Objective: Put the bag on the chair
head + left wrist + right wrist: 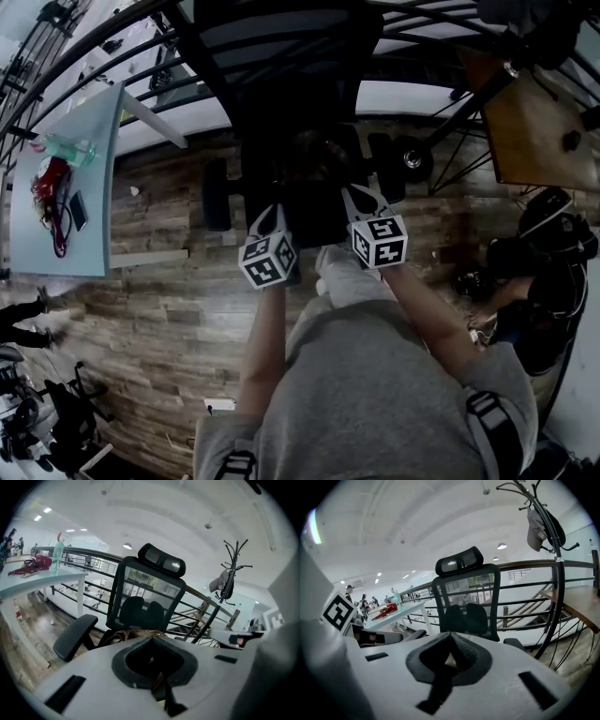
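A black mesh office chair (281, 66) stands right in front of me, with its seat (314, 211) under both grippers. A brown bag (133, 635) lies on that seat, just past the left jaw tips; in the head view it is too dark to make out. My left gripper (270, 220) (152, 640) hangs over the seat's front left with its jaws shut. My right gripper (362, 200) (451, 635) is beside it over the front right, also shut. I see nothing clearly pinched in either pair of jaws.
A pale table (66, 234) at the left carries a red item (47, 183), a bottle (70, 148) and a phone (79, 211). A wooden table (534, 131) and a crouching person (544, 272) are at the right. A railing (93, 555) runs behind the chair, and a coat stand (232, 569) is beyond it.
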Tool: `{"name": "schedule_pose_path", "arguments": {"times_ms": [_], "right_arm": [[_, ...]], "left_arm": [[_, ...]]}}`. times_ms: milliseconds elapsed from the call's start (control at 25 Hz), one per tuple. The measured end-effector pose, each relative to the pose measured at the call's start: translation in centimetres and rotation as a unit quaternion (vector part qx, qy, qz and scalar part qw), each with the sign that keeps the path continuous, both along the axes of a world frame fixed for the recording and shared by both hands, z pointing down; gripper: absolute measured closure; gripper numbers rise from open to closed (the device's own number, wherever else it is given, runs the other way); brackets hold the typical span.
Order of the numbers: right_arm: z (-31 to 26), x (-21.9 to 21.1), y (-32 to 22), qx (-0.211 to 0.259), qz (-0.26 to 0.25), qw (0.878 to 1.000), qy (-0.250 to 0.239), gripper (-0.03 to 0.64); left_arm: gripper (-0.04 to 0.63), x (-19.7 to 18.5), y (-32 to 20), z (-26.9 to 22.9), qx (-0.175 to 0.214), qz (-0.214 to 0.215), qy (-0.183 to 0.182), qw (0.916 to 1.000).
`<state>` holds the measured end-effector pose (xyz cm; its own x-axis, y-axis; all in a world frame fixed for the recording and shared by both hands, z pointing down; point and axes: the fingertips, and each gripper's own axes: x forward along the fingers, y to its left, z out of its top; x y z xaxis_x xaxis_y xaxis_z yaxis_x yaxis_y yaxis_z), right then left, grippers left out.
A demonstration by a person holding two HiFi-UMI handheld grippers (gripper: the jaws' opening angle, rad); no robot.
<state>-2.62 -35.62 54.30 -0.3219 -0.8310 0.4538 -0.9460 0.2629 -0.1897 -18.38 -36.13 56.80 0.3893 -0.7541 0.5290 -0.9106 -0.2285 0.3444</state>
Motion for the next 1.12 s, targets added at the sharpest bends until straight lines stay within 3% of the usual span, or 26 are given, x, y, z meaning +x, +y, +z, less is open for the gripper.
{"name": "schedule_pose_path", "arguments": {"times_ms": [240,520,1120], "right_arm": [[-3.3,0.3,3.2,0.023,-0.006,1.0,-0.009,0.612],[-5.9,0.1,6.3,0.039,-0.025,0.999,-0.024,0.612],[-7.1,-1.5,8.2,0.045,-0.043,0.998,-0.029,0.612]], "left_arm": [[0.593,1.1,3.2,-3.6,0.017,0.017,0.032,0.9992],[0.594,2.1,6.4,-6.4,0.031,0.034,0.042,0.998],[0.594,1.0,7.9,-7.3,0.037,0.031,0.05,0.9976]]}}
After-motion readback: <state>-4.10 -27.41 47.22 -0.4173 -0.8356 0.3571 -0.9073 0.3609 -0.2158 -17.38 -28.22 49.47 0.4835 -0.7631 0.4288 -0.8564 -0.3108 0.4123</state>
